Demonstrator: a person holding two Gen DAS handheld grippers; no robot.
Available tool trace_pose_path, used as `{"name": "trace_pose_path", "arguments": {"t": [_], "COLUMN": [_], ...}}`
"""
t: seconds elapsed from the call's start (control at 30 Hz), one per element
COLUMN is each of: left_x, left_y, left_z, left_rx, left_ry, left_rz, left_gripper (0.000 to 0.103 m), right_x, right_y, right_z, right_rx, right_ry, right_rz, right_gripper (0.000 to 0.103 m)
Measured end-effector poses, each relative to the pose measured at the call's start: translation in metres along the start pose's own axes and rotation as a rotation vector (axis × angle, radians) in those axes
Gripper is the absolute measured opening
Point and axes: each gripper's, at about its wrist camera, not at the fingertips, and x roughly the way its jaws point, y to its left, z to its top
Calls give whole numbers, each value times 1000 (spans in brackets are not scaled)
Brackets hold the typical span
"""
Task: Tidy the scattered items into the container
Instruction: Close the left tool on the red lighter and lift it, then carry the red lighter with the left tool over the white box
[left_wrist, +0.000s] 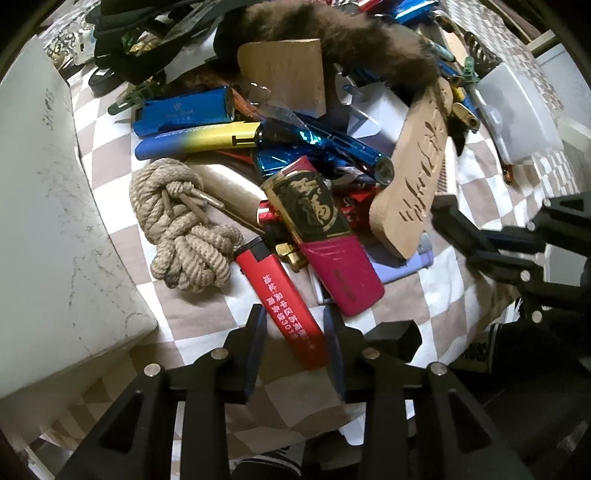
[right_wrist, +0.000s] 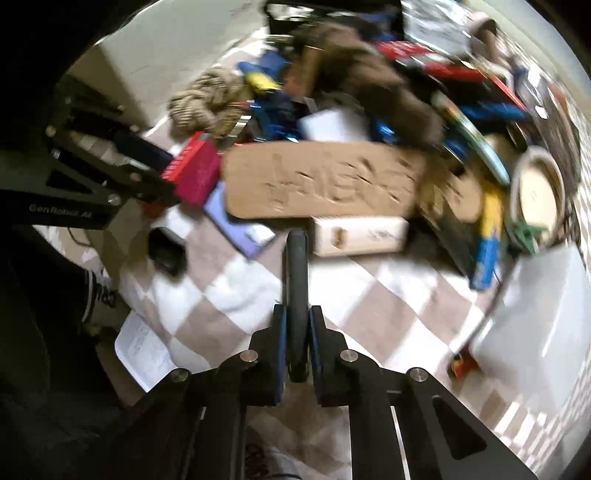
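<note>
Checkered cloth-covered desk (left_wrist: 122, 236) remained heaped with clutter. Left hand-held gripper (left_wrist: 295, 332) straddled red plastic lighter (left_wrist: 284, 295), part-open; right hand-held gripper (right_wrist: 297, 325) clamped a dark slim object (right_wrist: 296, 273). White container (left_wrist: 40, 221): contents unseen.

A: Left wrist view looks straight down, close over the checkered cloth (left_wrist: 122, 254), the rope bundle (left_wrist: 181, 229) just ahead.

B: Right wrist view likewise, blurred. Both share the carved wooden board (left_wrist: 413, 177) (right_wrist: 321, 181) and the rope.

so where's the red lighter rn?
Left wrist view, low centre: the red lighter lies on the checked cloth between the left gripper's fingers, rope bundle beside it.
</note>
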Motion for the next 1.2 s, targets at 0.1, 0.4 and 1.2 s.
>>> {"name": "trace_pose_path", "arguments": {"t": [0.1,0.4,1.2], "left_x": [3,-1,-35], "left_y": [3,20,116], "left_z": [5,10,15], "left_rx": [-3,14,-24], "left_ry": [9,6,-38], "left_rz": [9,31,17], "left_gripper": [37,33,19], "right_x": [1,11,-1], "right_y": [-3,1,-6], "right_z": [-2,7,12], "right_rx": [17,12,154], "right_ry": [3,29,53], "right_rz": [22,0,56], "right_gripper": [12,13,12]}}
